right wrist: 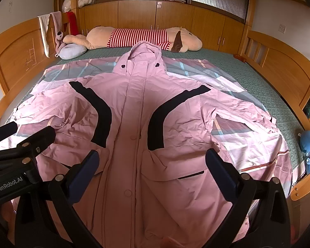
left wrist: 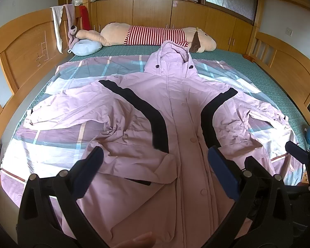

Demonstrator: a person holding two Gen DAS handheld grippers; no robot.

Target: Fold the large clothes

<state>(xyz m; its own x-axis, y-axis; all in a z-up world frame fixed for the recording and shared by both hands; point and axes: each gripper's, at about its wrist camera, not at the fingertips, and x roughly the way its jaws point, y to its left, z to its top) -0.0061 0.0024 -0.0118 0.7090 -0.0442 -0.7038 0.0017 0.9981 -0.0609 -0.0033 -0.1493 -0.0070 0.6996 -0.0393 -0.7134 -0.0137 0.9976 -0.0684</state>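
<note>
A large pink hooded jacket point(left wrist: 175, 107) with black shoulder stripes lies face up on the bed, sleeves spread to both sides, hood at the far end. It also fills the right wrist view point(right wrist: 134, 107). My left gripper point(left wrist: 155, 161) is open and empty, hovering over the jacket's lower left front. My right gripper point(right wrist: 150, 163) is open and empty over the lower middle and right pocket. Part of the right gripper shows at the right edge of the left wrist view point(left wrist: 299, 157), and the left gripper shows at the left of the right wrist view point(right wrist: 26, 142).
A plaid sheet point(left wrist: 51, 144) lies under the jacket on a green mattress point(left wrist: 258, 76). A big plush toy in a striped shirt point(left wrist: 150, 35) and a blue pillow point(left wrist: 86, 47) lie at the far side. Wooden bed rails point(left wrist: 20, 47) stand left and right.
</note>
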